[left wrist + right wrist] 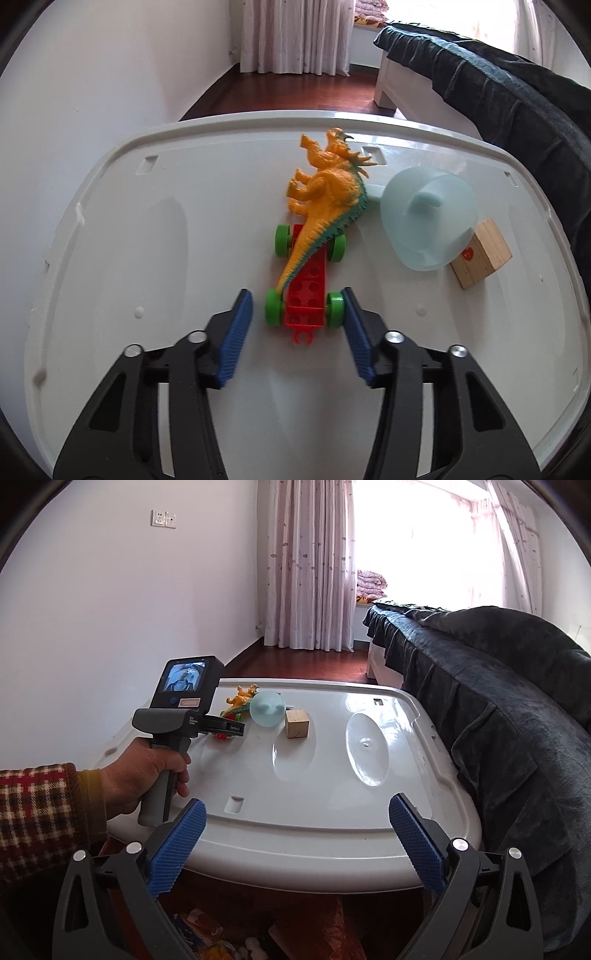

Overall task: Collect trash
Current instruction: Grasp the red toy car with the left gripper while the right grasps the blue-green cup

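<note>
Now, scene: white plastic tabletop [110,258] w/ raised rim, beside a bed w/ dark blanket [498,686]; wall, curtains and wood floor behind.
Left gripper [298,308]: jaws spread wide, nothing held; blue pads on both sides of the near end of the toy car. Right pad [356,332] is touching or almost touching the near right green wheel, cannot tell which; left pad [236,332] is apart from the left wheel.
Toy car [306,291]: red brick chassis w/ 4 green wheels, lying lengthwise away from the camera, approx. in the tabletop middle.
Dinosaur [328,184]: orange w/ green back, lying on its side; tail runs down over the red chassis to the near left wheel, head points to the far rim.
Pale blue cup [428,221]: tipped over, just right of the dinosaur, its rim against the wooden block.
Wooden block [480,254]: right of the cup, tilted in left view, small red mark on one face.
Right gripper [297,840]: jaws spread wide, nothing between; hovers at the near tabletop edge, well apart from the toys.
Left hand [144,775]: in right view, holds the left gripper handle; checked red sleeve; small screen on top of the device.
Under tabletop [207,934]: crumpled wrappers / white bits on the floor, blurred, cannot tell exactly what.
</note>
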Demonstrator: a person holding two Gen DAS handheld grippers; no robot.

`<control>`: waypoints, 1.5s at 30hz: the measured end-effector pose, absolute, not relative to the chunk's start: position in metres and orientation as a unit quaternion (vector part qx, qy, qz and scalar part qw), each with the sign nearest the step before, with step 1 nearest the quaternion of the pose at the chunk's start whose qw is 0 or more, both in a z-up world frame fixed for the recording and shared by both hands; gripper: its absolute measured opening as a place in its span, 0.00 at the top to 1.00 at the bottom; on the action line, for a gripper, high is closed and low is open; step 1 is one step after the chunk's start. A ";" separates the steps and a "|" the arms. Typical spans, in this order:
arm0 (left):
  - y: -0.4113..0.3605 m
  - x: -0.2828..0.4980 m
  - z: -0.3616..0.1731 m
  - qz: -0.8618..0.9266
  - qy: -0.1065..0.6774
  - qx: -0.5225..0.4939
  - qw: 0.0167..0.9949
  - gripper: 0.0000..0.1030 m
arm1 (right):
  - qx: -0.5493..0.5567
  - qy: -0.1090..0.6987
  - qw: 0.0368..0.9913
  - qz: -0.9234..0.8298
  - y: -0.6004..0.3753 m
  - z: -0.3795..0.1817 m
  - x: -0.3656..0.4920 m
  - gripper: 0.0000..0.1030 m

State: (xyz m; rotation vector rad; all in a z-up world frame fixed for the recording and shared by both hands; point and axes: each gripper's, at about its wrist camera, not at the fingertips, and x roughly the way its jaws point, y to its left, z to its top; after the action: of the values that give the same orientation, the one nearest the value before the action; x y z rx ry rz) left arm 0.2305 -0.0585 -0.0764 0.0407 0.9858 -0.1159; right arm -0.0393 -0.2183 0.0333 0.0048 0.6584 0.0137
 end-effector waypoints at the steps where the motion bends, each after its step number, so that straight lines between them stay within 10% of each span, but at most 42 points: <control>1: -0.055 0.229 -0.075 -0.057 0.472 0.015 0.880 0.62 | 0.003 0.324 0.946 0.007 -0.219 0.033 -0.039 0.05; 17: -0.019 0.162 -0.045 -0.062 0.443 0.000 0.894 0.62 | 0.006 0.335 0.942 0.007 -0.219 0.033 -0.020 0.05; 40: -0.011 0.107 -0.022 -0.121 0.420 -0.018 0.899 0.62 | -0.133 0.388 0.912 0.024 -0.181 -0.031 0.248 0.05; 45: -0.013 0.106 -0.020 -0.130 0.420 -0.027 0.898 0.62 | -0.173 0.406 0.897 0.027 -0.168 -0.045 0.274 0.20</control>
State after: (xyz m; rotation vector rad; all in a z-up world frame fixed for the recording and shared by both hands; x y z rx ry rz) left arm 0.1064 -0.0126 -0.0205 -0.0556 0.8700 -0.2685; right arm 0.2742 -0.1685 -0.0449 -0.3581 0.8413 0.0565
